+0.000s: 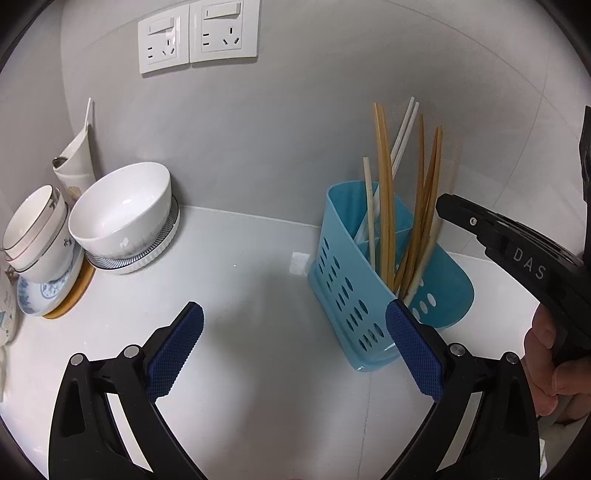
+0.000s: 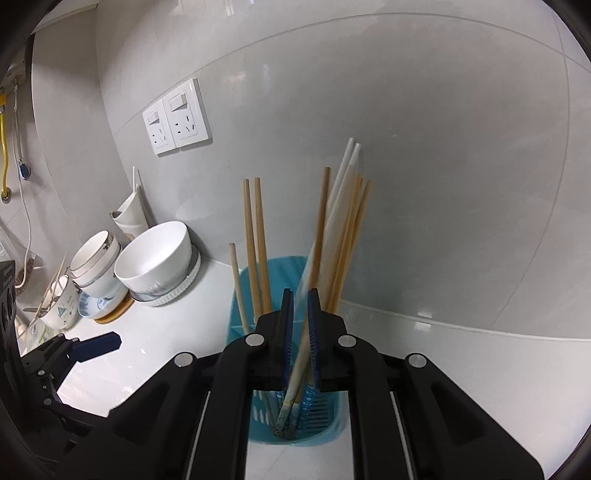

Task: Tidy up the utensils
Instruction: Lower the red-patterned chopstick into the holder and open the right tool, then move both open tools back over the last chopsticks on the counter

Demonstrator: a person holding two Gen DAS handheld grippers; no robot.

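A blue perforated utensil holder (image 1: 354,280) stands on the white counter near the wall, also in the right wrist view (image 2: 295,424). It holds several wooden chopsticks (image 1: 384,206) and white chopsticks (image 1: 402,133). My left gripper (image 1: 295,350) is open and empty, low over the counter just left of the holder. My right gripper (image 2: 301,306) hovers right above the holder with its jaws narrowly apart; chopsticks (image 2: 306,332) pass between the pads, blurred. In the left wrist view its black body (image 1: 517,251) reaches in from the right.
A white bowl on a ribbed dish (image 1: 122,214), stacked bowls and plates (image 1: 37,236) and a white cup (image 1: 77,162) stand at the left against the wall. Wall sockets (image 1: 195,35) sit above. A mug with utensils (image 2: 59,299) stands far left.
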